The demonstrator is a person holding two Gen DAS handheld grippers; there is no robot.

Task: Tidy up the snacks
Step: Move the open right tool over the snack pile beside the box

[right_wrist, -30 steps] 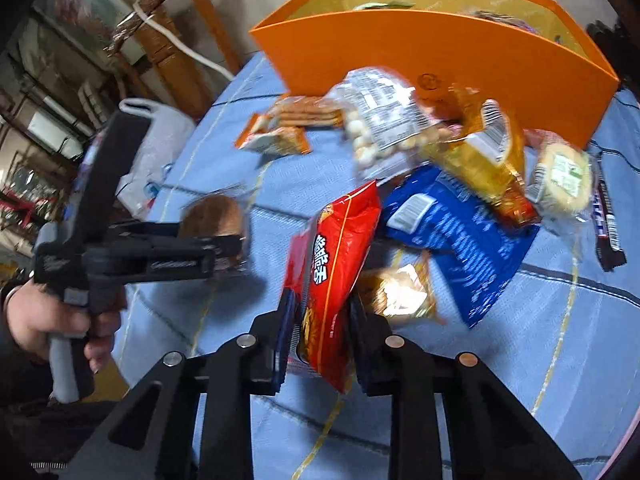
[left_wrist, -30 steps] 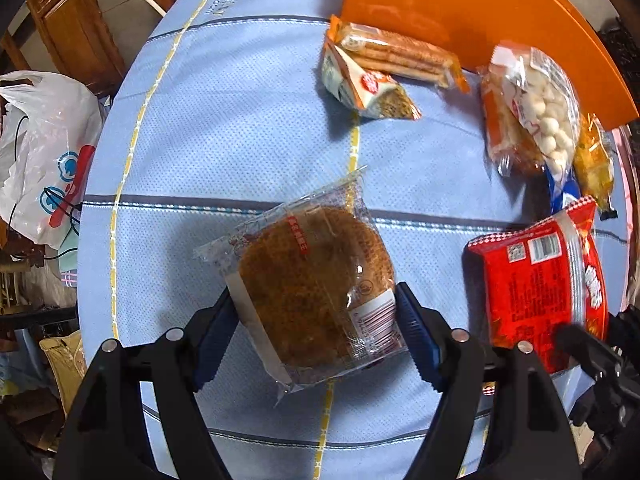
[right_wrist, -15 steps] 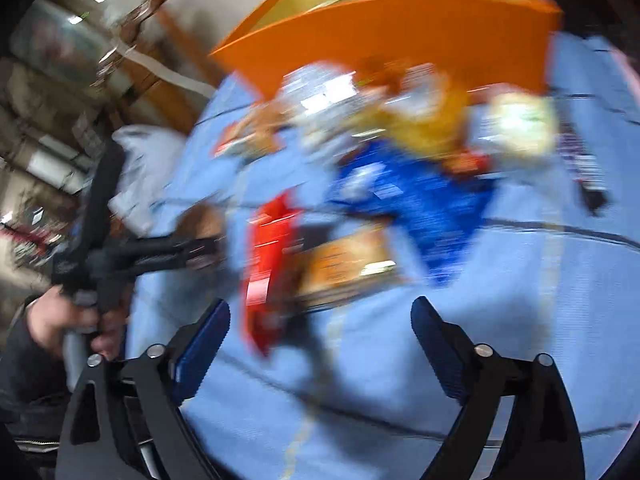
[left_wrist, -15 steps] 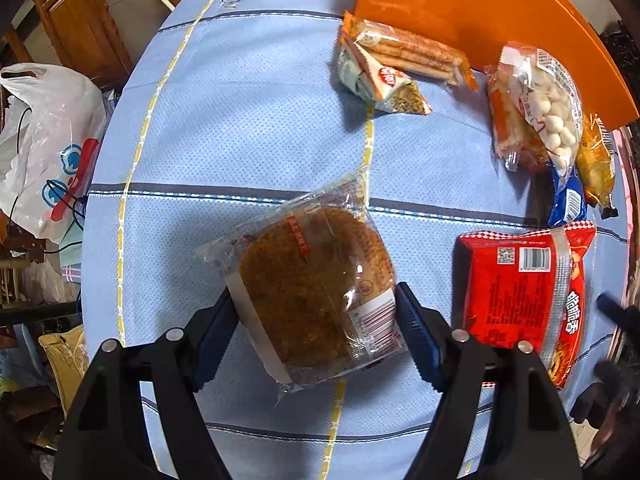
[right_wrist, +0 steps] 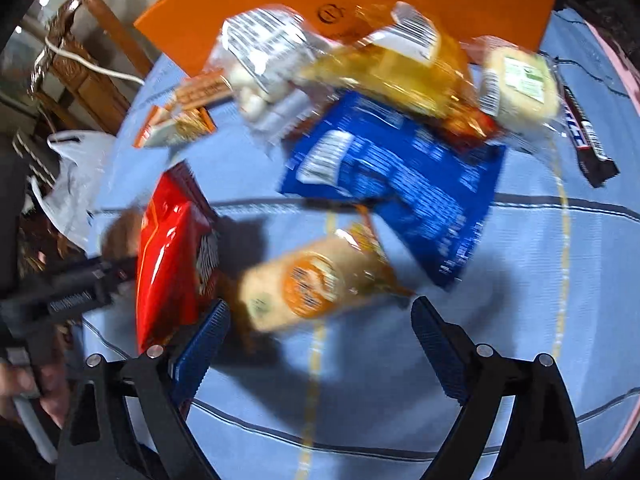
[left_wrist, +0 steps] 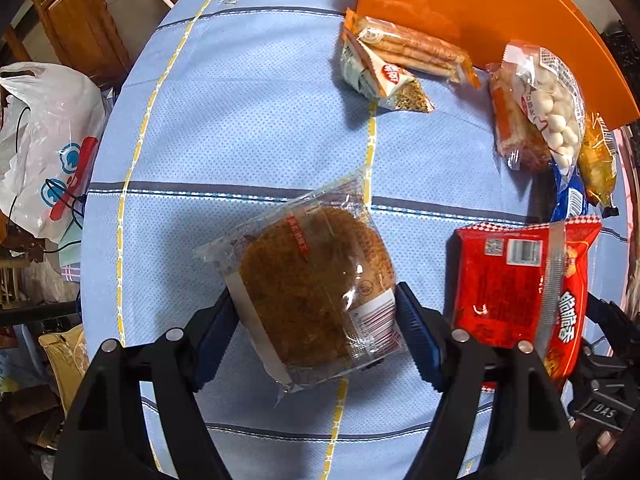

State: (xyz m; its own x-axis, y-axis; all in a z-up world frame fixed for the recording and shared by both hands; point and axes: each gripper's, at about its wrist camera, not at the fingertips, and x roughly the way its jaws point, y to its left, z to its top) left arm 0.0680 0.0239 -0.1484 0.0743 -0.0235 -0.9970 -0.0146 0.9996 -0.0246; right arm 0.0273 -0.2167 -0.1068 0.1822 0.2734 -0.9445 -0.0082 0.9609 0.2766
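My left gripper [left_wrist: 314, 318] is shut on a brown round cake in clear wrap [left_wrist: 312, 288] and holds it above the blue tablecloth [left_wrist: 240, 120]. A red snack bag [left_wrist: 524, 284] lies just right of it; it also shows in the right wrist view [right_wrist: 168, 256]. My right gripper [right_wrist: 320, 332] is open and empty, its fingers on either side of a beige packet with an orange label [right_wrist: 308, 284]. A blue bag [right_wrist: 396, 184], yellow packets [right_wrist: 400, 72] and a bag of white balls [left_wrist: 556, 108] lie before the orange box [left_wrist: 480, 4].
Biscuit packets [left_wrist: 396, 64] lie by the orange box's left corner. A dark candy bar [right_wrist: 588, 136] lies at the right. A white plastic bag [left_wrist: 48, 148] and wooden furniture [left_wrist: 76, 20] stand beyond the table's left edge.
My right gripper has let go of the red bag, opened and moved right over the beige packet. The red bag now lies on the table. My left gripper still holds the cake.
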